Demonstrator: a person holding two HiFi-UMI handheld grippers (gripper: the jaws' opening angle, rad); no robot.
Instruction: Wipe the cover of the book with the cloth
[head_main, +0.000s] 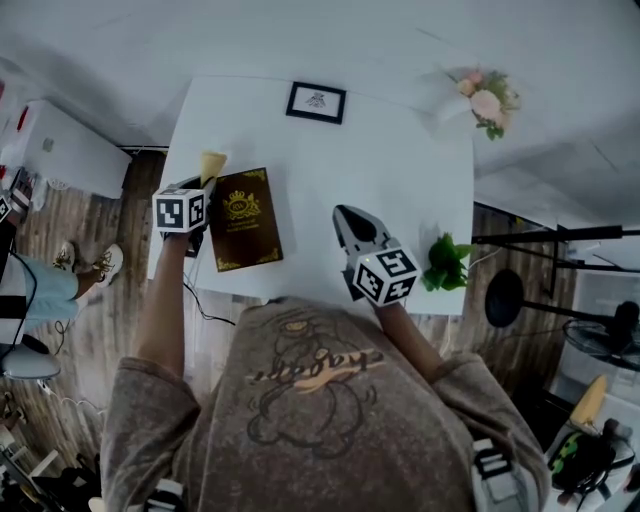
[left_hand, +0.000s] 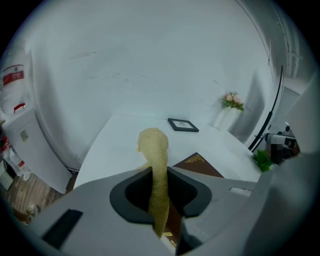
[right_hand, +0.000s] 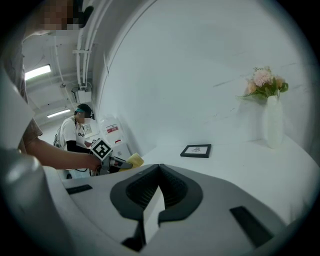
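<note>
A dark brown book with gold print lies flat near the left front of the white table. My left gripper hovers just left of the book, shut on a yellow cloth that sticks out past its tips. In the left gripper view the cloth stands up pinched between the jaws of the left gripper, with the book down to the right. My right gripper is over bare table right of the book. Its jaws are shut and hold nothing.
A small black picture frame lies at the table's far edge. A white vase of pink flowers stands at the far right corner, and a green plant at the near right edge. A person sits beyond the table's left side.
</note>
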